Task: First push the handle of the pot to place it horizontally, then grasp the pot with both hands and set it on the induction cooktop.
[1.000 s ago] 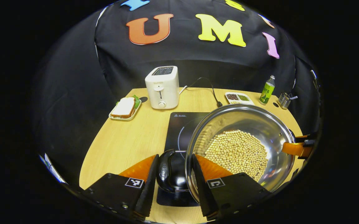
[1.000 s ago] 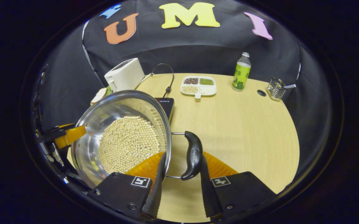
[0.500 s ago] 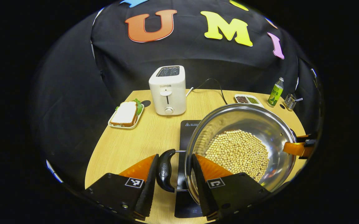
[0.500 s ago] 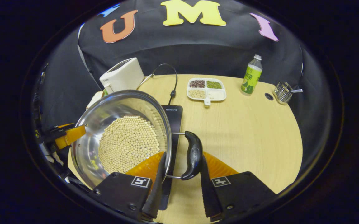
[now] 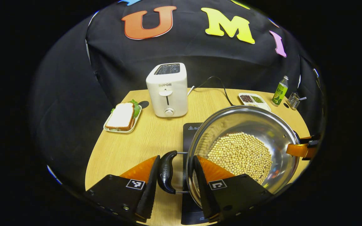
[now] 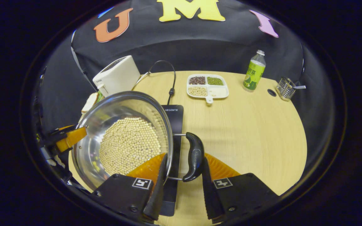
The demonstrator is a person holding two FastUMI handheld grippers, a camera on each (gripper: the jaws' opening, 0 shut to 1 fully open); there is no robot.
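Pot (image 5: 275, 125) shifted off cooktop (image 5: 189, 131) (rightward).

Toaster (image 5: 167, 91) front: brand "SUPOR", above the lever.
Induction cooktop (image 6: 174, 116) far edge: "HEGON" with a further small mark, white print; in the left gripper view a warning triangle and small print, too fine to read.
Gripper markers: square black-and-white coded tags, no letters.
Pot handles: embossed mark, unreadable.
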